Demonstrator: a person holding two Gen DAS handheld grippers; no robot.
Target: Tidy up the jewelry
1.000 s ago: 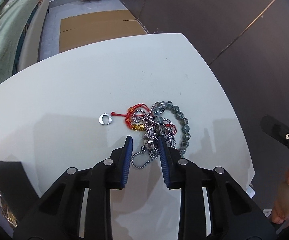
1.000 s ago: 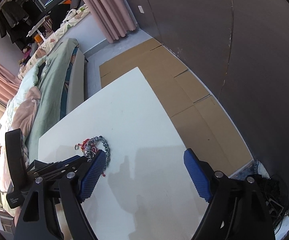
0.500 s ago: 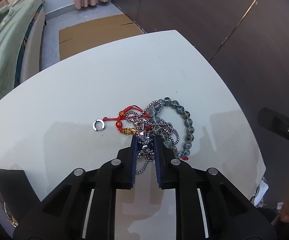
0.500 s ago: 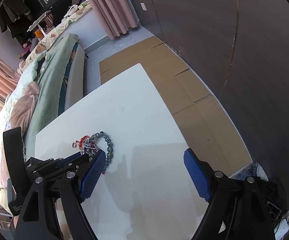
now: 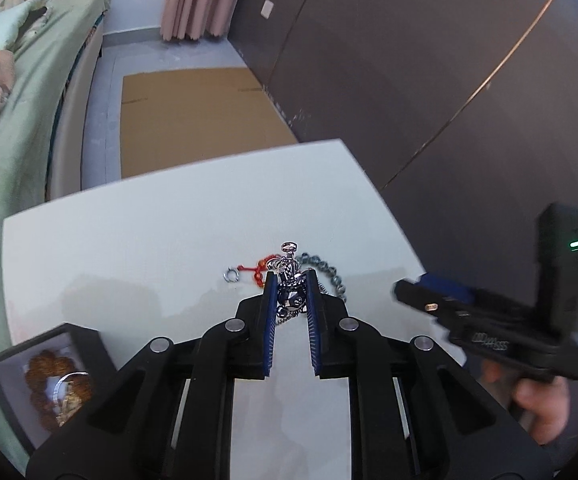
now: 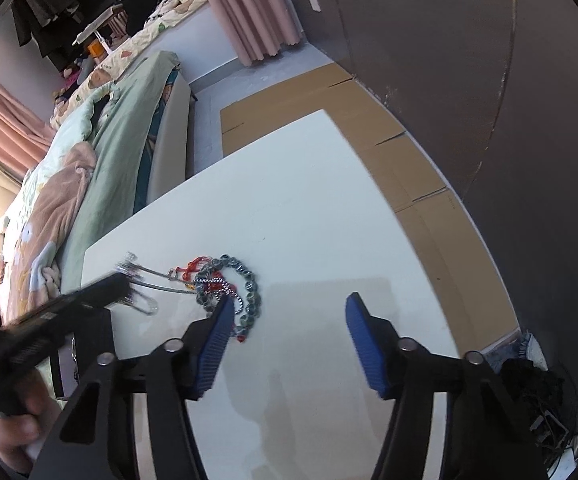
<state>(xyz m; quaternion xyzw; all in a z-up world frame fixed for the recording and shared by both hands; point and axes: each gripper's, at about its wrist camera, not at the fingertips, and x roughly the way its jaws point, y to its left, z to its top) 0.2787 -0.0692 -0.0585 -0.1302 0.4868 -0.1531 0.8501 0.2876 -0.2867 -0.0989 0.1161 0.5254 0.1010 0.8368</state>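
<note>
A tangle of jewelry lies mid-table: a red cord bracelet (image 5: 259,270) (image 6: 193,266), a grey bead bracelet (image 5: 331,272) (image 6: 249,284) and, beside them, a small silver ring (image 5: 231,275). My left gripper (image 5: 291,280) (image 6: 117,284) is shut on a silver chain (image 5: 289,268) and holds it above the pile. In the right wrist view the chain (image 6: 157,278) stretches from the tangle up to that gripper. My right gripper (image 6: 289,312) hovers just right of the pile; its jaws are closing with nothing between them, and its left pad is next to the beads.
A black tray (image 5: 85,334) holding a brown bead bracelet (image 5: 49,368) sits at the table's near left corner. The white table (image 6: 309,200) ends close to a dark wall on the right. A bed (image 6: 101,152) runs along the left, and cardboard (image 5: 193,120) covers the floor beyond.
The left gripper shut on the silver chain and rose, pulling it out of the tangle. The right gripper's jaws narrowed and it came closer to the pile.
</note>
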